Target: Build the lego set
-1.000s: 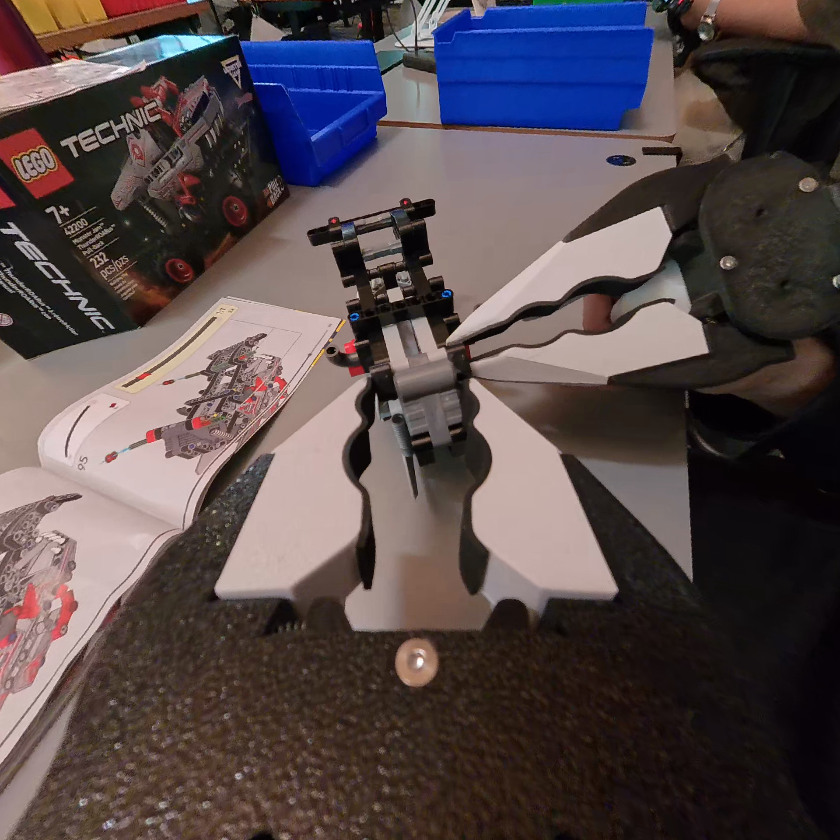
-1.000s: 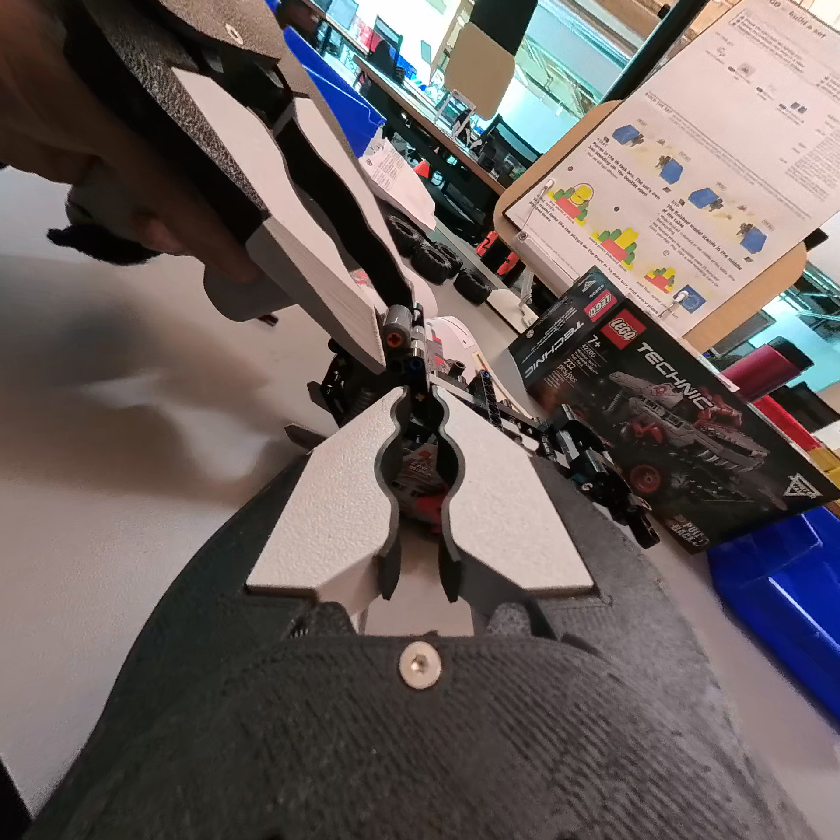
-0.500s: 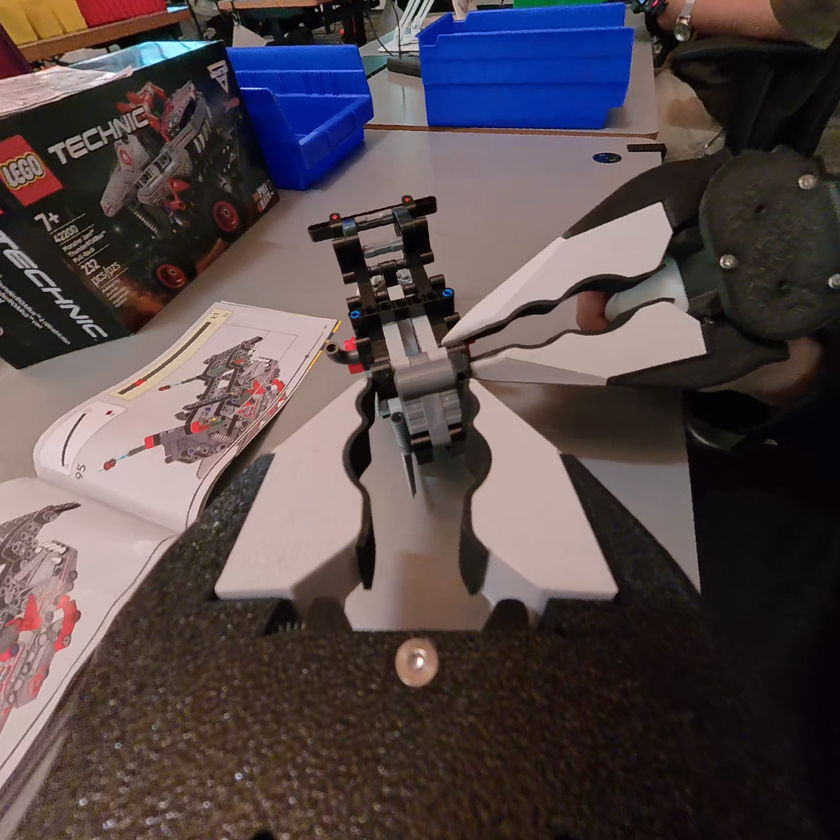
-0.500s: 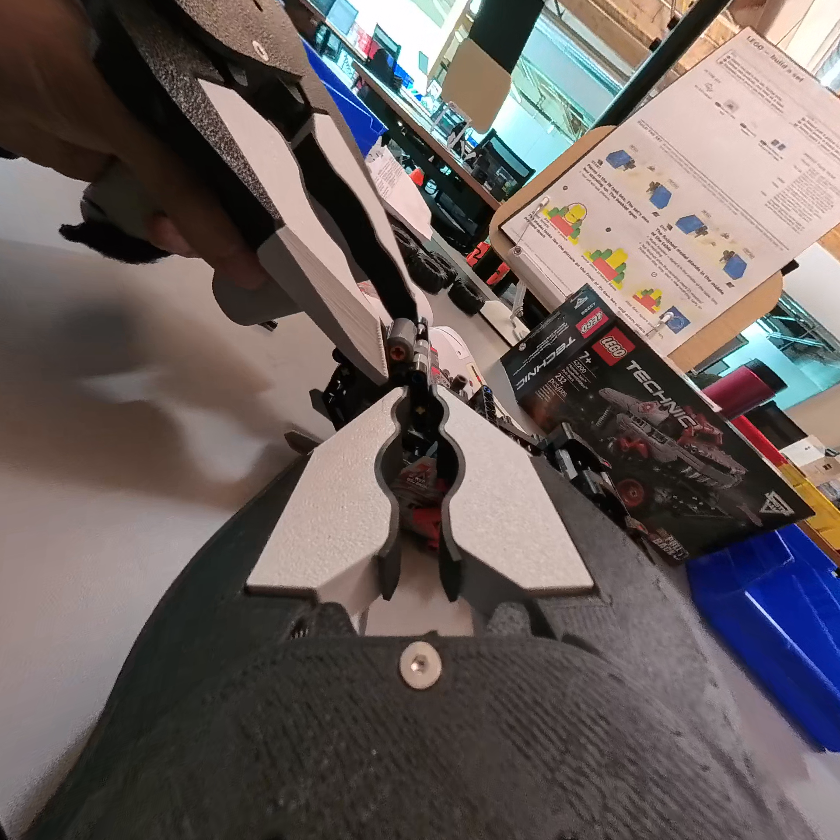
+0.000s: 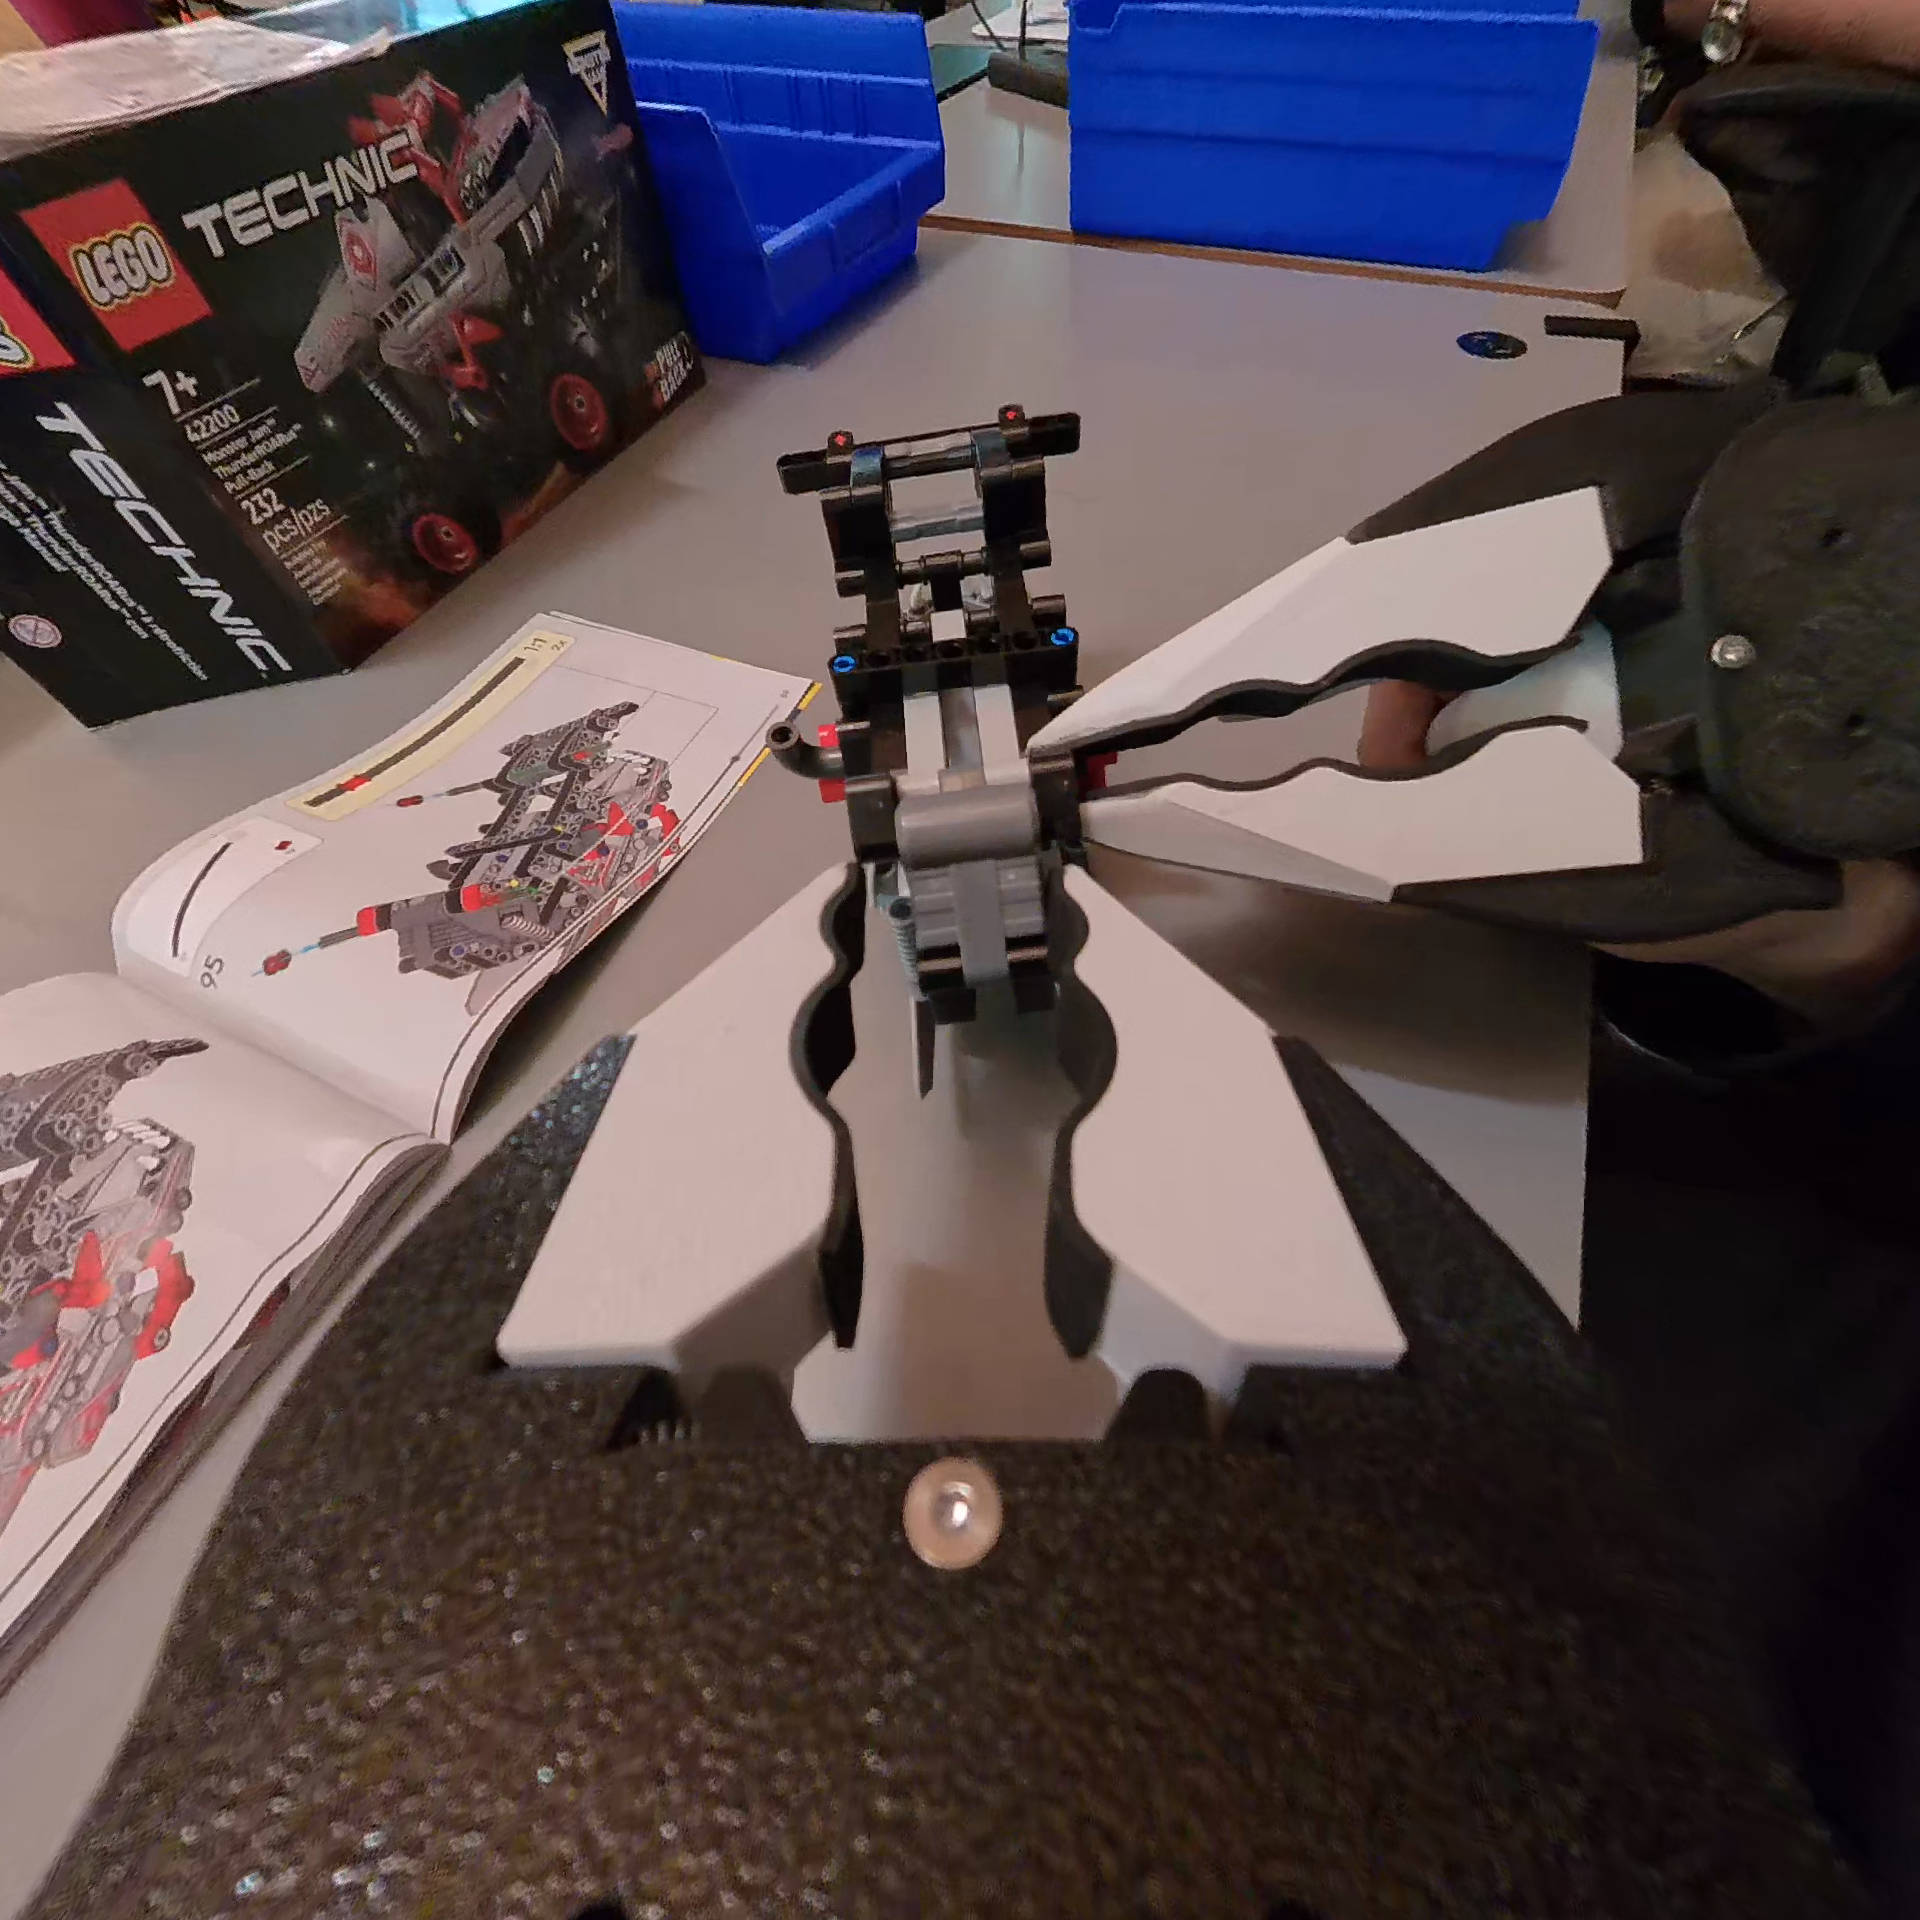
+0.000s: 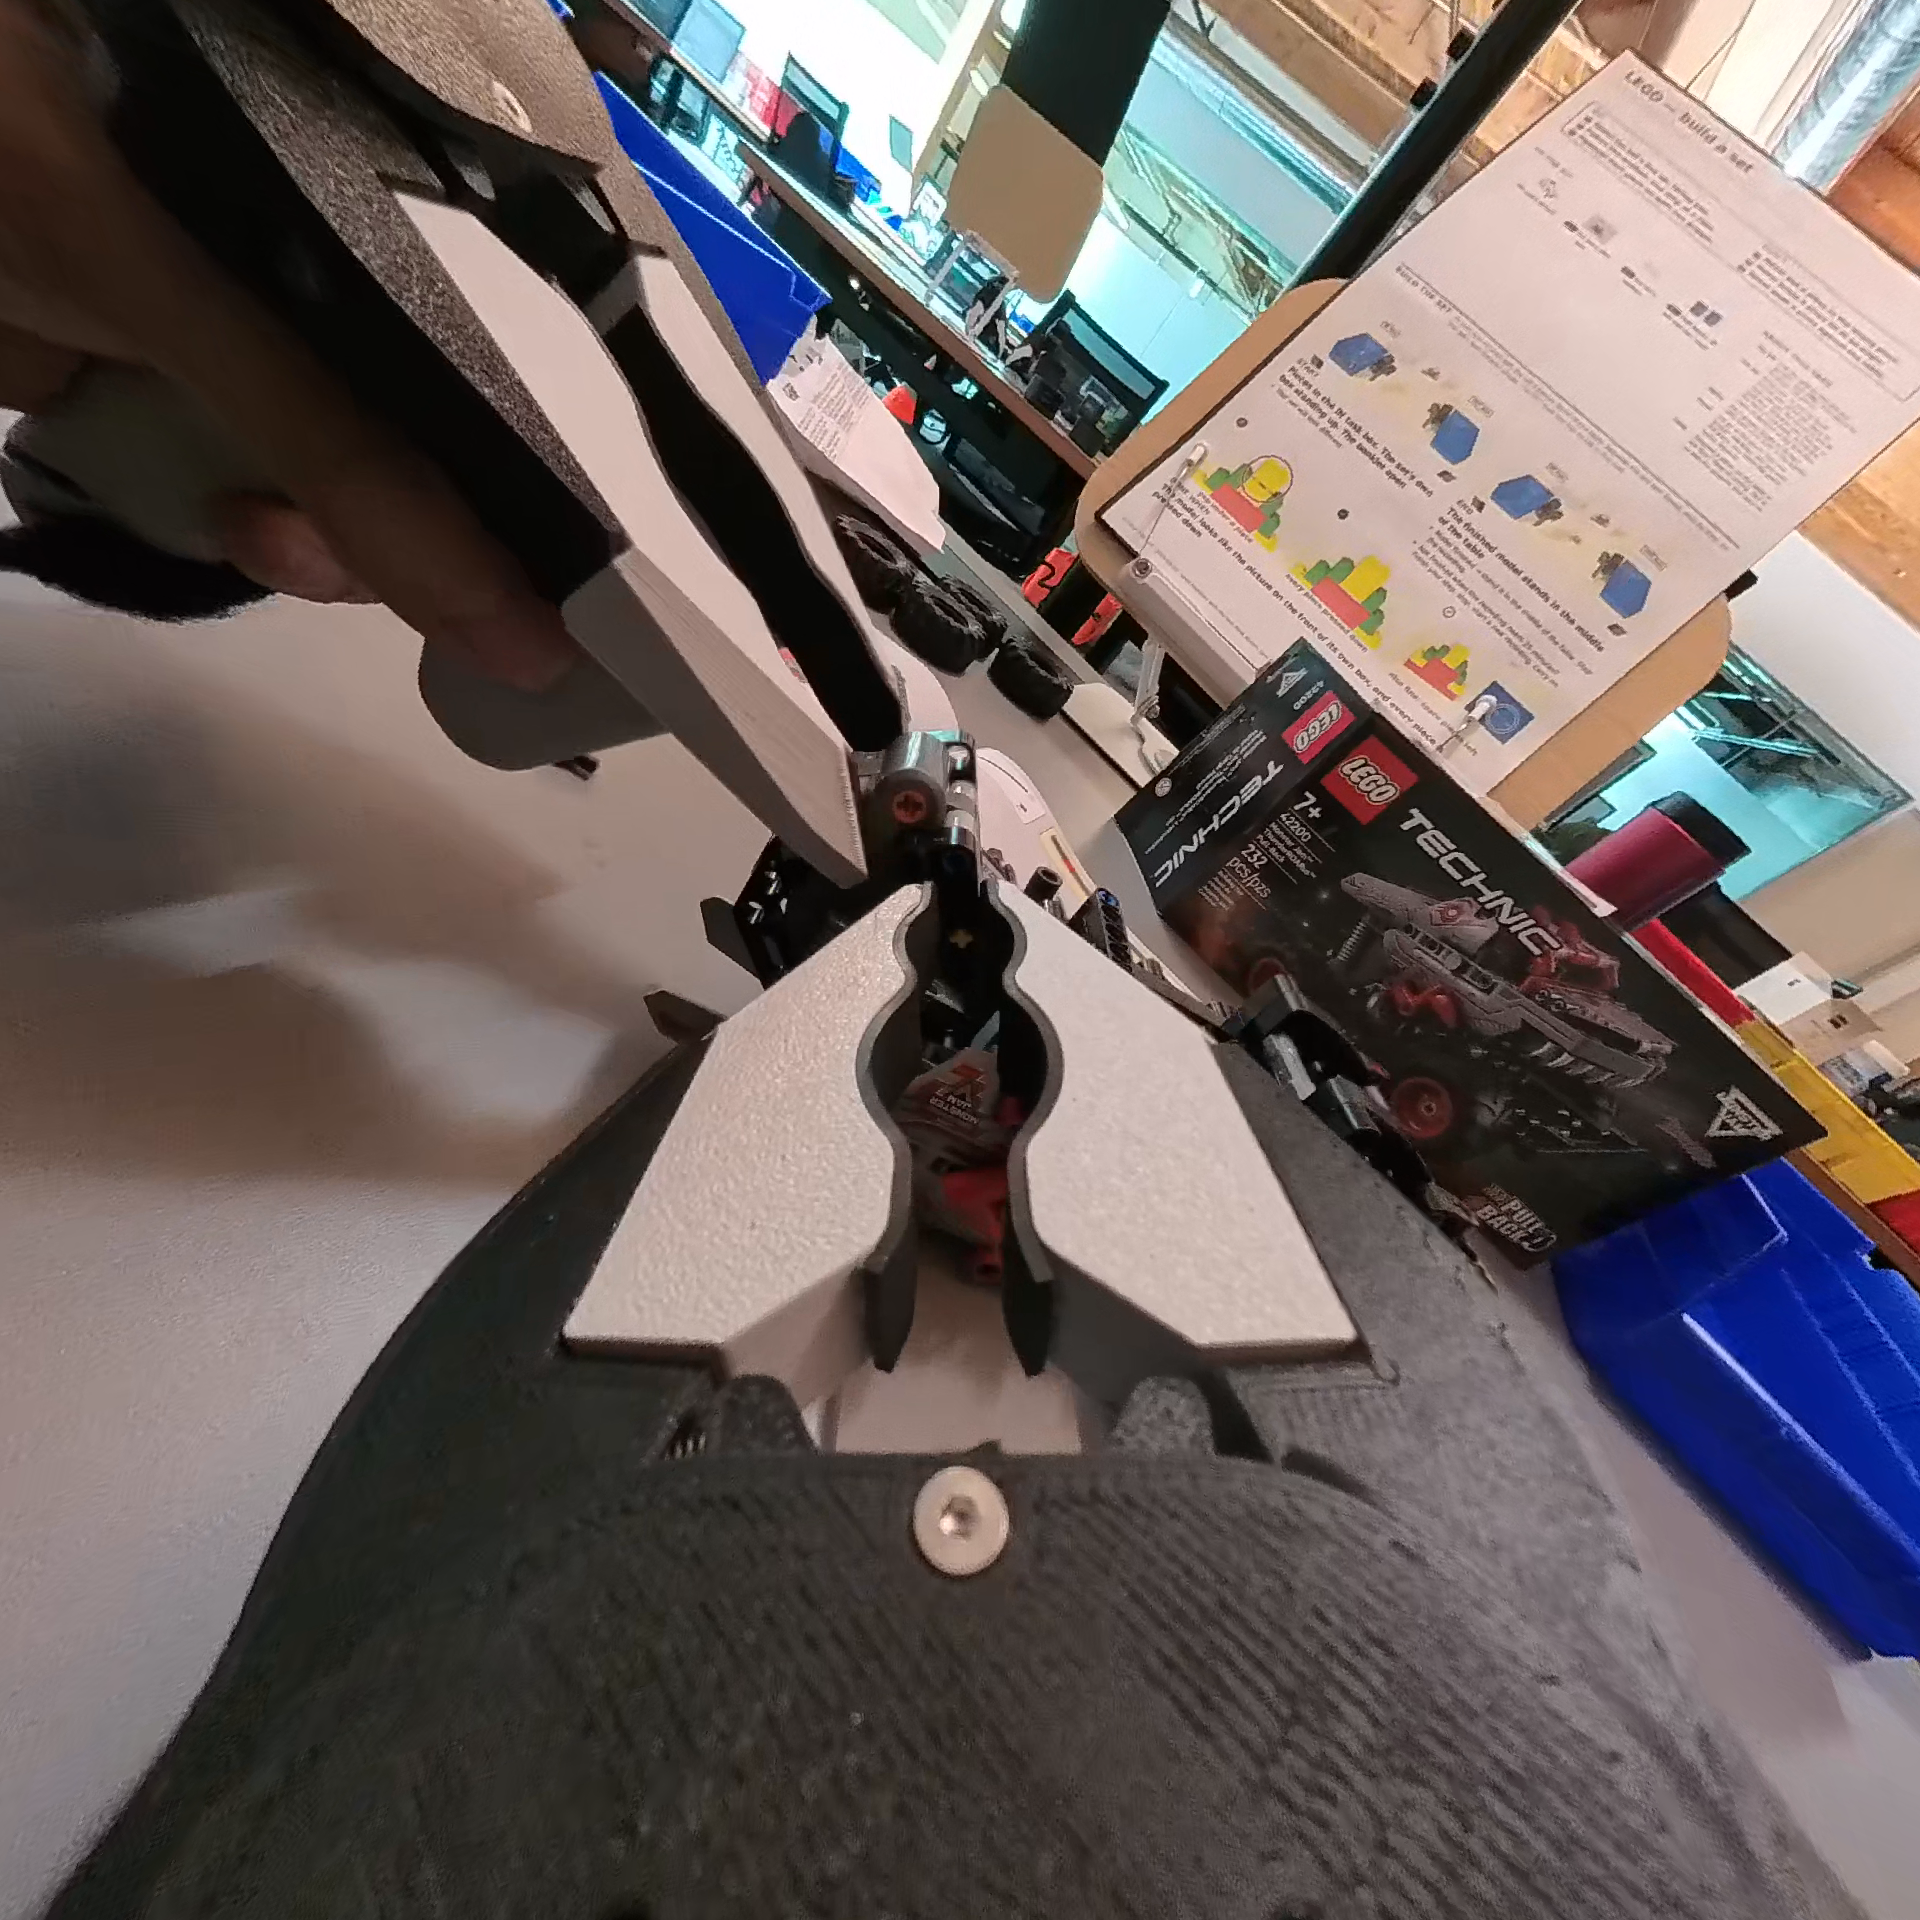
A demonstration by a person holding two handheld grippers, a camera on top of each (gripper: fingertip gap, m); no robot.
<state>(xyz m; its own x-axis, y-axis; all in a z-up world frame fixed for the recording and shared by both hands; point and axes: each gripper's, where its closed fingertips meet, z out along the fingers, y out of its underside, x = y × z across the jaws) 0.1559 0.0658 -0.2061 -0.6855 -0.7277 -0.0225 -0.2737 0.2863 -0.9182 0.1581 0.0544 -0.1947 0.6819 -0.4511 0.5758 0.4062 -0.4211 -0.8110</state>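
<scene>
we hold the lego chassis (image 5: 951,727) up off the grey table (image 5: 1195,343), gripped from two sides. our left gripper (image 5: 961,904) has its two pale fingers closed against the near end of the model, pinching the grey and black block there, so the frame sticks out away from us along the fingers, its black beams and small blue and red pins in plain sight. our right gripper (image 5: 1060,774) comes in from the right side, its fingers (image 5: 1299,623) nearly together, the tips nipping the edge of the chassis where a bit of red part shows between them. in the right wrist view the same gripper (image 6: 961,925) has its fingers drawn in on a thin black beam of the model (image 6: 961,862), and the left gripper (image 6: 862,800) reaches down from the upper left onto the grey round piece.

on the table to our left lies the open instruction booklet (image 5: 395,883), its pages showing drawings of the build. behind it stands the black set box (image 5: 312,343), tilted a little. two blue bins (image 5: 790,177) sit farther back, one just beside the box and one larger to the right of it. in the right wrist view we also see black tyres (image 6: 945,613) lying on the table beyond the model, a printed sheet on a board (image 6: 1538,416) propped behind the box (image 6: 1455,956), and another blue bin (image 6: 1745,1382) near the right edge.
</scene>
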